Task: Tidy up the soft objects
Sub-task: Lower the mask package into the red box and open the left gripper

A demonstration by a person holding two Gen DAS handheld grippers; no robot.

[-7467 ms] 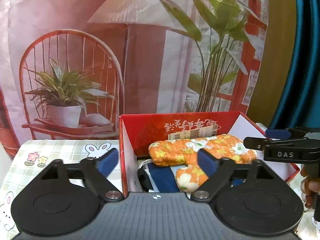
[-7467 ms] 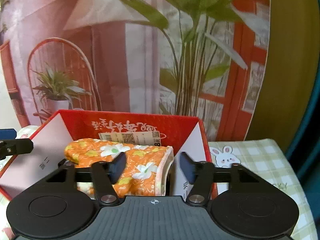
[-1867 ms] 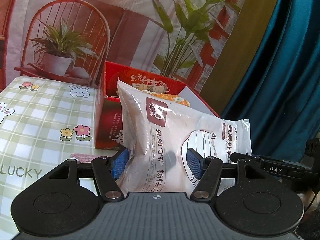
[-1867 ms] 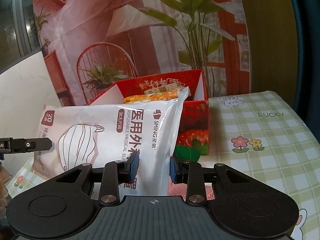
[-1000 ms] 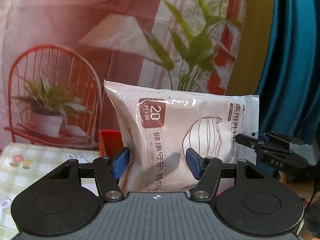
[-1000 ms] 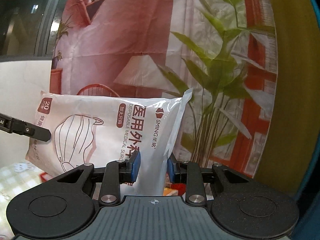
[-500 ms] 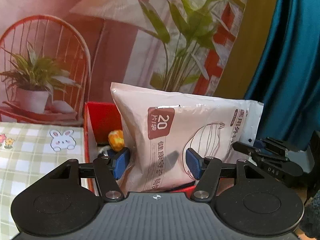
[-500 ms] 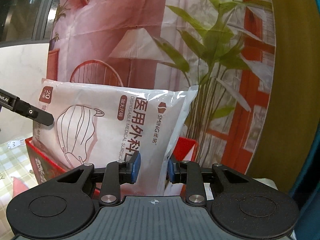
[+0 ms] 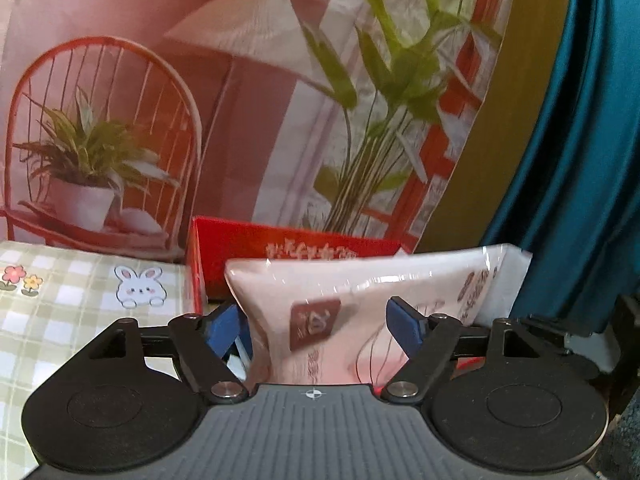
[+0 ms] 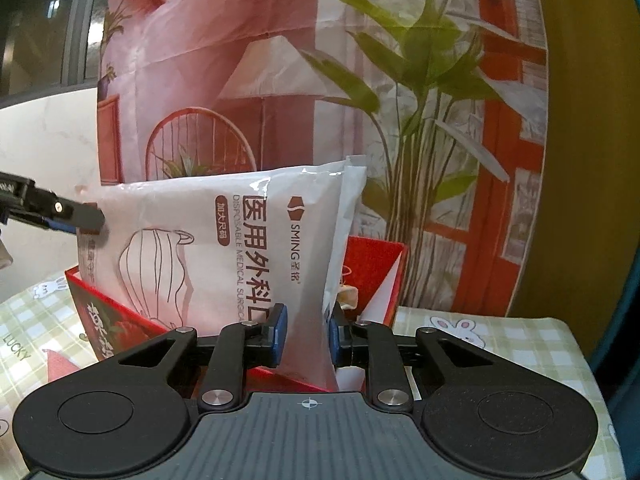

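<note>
Standing on edge in the red box [image 10: 372, 256], the mask pack [image 10: 224, 248] is running its long axis across the box, printed face toward the right wrist camera and top edge tilting up to the right. The right gripper [image 10: 305, 332] is angling slightly downward, its jaws having just been closing and now pinching the pack's lower corner. The left gripper [image 9: 316, 322] is also pointing slightly down, its jaws having just been opening, pads now off the pack between them.
</note>
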